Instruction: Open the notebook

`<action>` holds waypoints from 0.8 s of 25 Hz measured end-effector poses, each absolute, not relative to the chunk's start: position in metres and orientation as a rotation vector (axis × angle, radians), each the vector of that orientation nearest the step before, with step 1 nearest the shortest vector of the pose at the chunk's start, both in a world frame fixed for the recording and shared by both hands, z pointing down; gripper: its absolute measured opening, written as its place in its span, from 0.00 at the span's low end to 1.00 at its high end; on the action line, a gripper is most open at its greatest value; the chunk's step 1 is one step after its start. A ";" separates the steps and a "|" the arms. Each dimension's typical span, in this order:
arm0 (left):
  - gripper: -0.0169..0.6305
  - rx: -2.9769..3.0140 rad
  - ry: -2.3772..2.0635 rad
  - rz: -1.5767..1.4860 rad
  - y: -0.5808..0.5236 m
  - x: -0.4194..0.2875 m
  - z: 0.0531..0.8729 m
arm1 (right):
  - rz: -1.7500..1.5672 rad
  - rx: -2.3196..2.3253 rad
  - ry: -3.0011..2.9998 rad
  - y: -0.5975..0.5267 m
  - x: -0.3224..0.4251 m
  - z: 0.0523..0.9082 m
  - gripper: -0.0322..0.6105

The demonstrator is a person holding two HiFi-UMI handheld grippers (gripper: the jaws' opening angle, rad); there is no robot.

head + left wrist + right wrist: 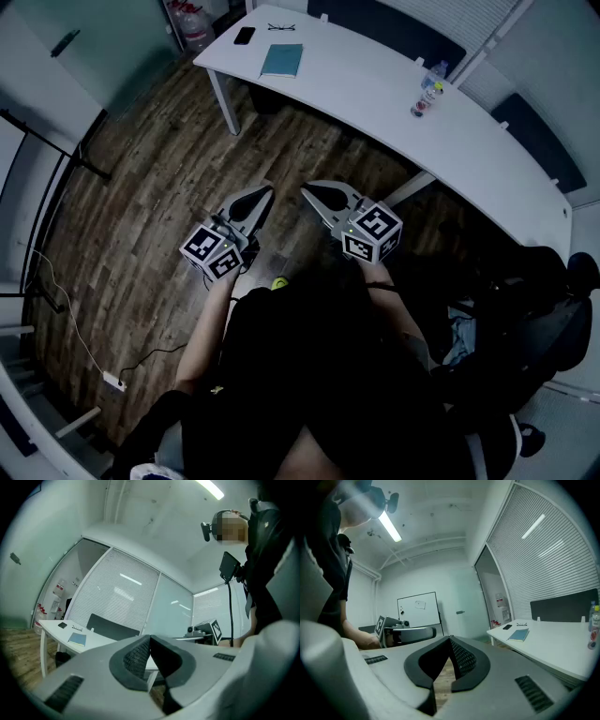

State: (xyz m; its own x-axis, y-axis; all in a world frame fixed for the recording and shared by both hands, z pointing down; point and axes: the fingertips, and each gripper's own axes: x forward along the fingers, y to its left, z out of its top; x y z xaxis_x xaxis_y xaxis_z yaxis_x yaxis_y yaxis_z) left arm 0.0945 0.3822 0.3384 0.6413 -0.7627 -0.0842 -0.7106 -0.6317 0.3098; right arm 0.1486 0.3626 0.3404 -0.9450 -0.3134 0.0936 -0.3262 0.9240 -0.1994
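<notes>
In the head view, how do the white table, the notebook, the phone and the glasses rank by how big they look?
1. white table
2. notebook
3. phone and glasses: both small and too alike to rank.

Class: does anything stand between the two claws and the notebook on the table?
Nothing visible does. Only open floor and bare table lie between the left claw, the right claw and the notebook. The phone and glasses lie beyond it, the bottle far along the table.
</notes>
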 end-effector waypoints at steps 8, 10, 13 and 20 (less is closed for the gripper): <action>0.05 2.603 -1.185 -0.320 0.384 0.091 0.340 | 0.371 0.512 -3.045 0.363 0.145 0.339 0.07; 0.05 2.600 -1.181 -0.324 0.384 0.090 0.339 | 0.366 0.511 -3.039 0.363 0.144 0.340 0.07; 0.05 2.603 -1.166 -0.325 0.384 0.090 0.340 | 0.365 0.507 -3.036 0.365 0.142 0.341 0.07; 0.05 2.599 -1.128 -0.335 0.388 0.081 0.343 | 0.395 0.479 -2.991 0.376 0.132 0.352 0.07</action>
